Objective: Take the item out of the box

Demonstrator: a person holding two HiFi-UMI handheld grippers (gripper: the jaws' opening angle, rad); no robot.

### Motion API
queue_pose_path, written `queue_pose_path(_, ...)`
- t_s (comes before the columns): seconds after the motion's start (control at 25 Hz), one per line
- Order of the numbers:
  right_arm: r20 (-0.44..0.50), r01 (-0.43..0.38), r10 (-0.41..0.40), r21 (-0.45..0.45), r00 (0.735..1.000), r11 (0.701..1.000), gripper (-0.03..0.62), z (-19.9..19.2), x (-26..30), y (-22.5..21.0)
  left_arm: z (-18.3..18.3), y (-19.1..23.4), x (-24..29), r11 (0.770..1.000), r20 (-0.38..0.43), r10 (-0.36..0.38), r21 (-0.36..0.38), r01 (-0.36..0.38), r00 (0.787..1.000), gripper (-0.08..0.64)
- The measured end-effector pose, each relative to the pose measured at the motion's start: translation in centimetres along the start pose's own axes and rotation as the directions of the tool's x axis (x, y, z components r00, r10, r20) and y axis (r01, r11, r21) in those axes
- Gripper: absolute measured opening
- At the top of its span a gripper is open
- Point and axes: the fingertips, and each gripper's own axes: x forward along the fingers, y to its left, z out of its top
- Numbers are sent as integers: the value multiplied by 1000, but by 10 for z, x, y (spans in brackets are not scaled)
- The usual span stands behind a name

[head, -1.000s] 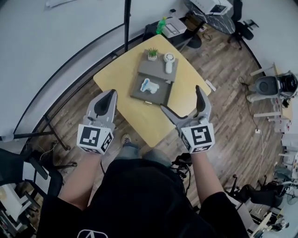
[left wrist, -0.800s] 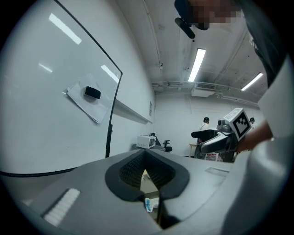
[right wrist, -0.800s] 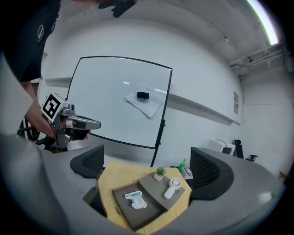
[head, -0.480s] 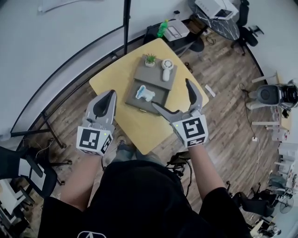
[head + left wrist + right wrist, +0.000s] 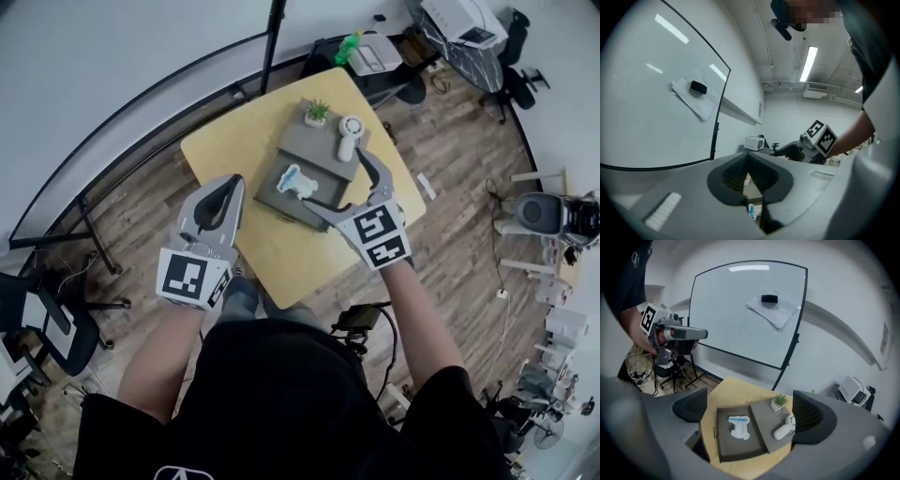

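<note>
An open grey box [image 5: 277, 201] lies on the yellow table [image 5: 234, 145], and a small white and blue item [image 5: 298, 178] rests inside it. My right gripper [image 5: 336, 183] hovers open above the box's near right corner, with the item just beyond its jaws and nothing between them. In the right gripper view the item [image 5: 739, 426] lies in the box [image 5: 724, 446] between and below the wide-spread jaws. My left gripper [image 5: 228, 187] is shut and empty, held above the table's near left part, left of the box. The item [image 5: 752, 211] peeks through its jaws.
The flat lid [image 5: 323, 150] beside the box carries a small potted plant [image 5: 317, 112] and a white handheld fan [image 5: 350, 136]. A whiteboard stand's pole [image 5: 273, 33] rises behind the table. Office chairs and desks stand around on the wooden floor [image 5: 450, 169].
My right gripper has moved forward and to the left, from near the table's front edge to above the box. The left gripper has edged slightly forward and stays shut.
</note>
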Motion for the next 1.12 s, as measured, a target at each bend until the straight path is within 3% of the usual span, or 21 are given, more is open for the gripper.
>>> queue_pose_path(0.16,-109,-82,79,-20,991,996,552,-20,32,3,-5,7,2,1000,-6,16,-3,-16,1000,0)
queue_pose_path(0.4,-257,-183,172,-17,951,983,535,-56,74,15,-17,14,-2,998,-21,50,-21,-51,999,0)
queue_pose_path(0.72,-443,-300,268,-4,856,954,521,-108,122,32,-32,26,-4,996,-58,83,-32,-85,995,0)
queue_pose_path(0.92,-528,-299,233,-40,816,954,500,-133,142,22,-34,24,1,996,-53,81,-34,-83,995,0)
queue_pose_path(1.12,-598,-340,256,-29,759,940,463,-162,157,26,-40,20,5,997,-68,73,-32,-75,995,0)
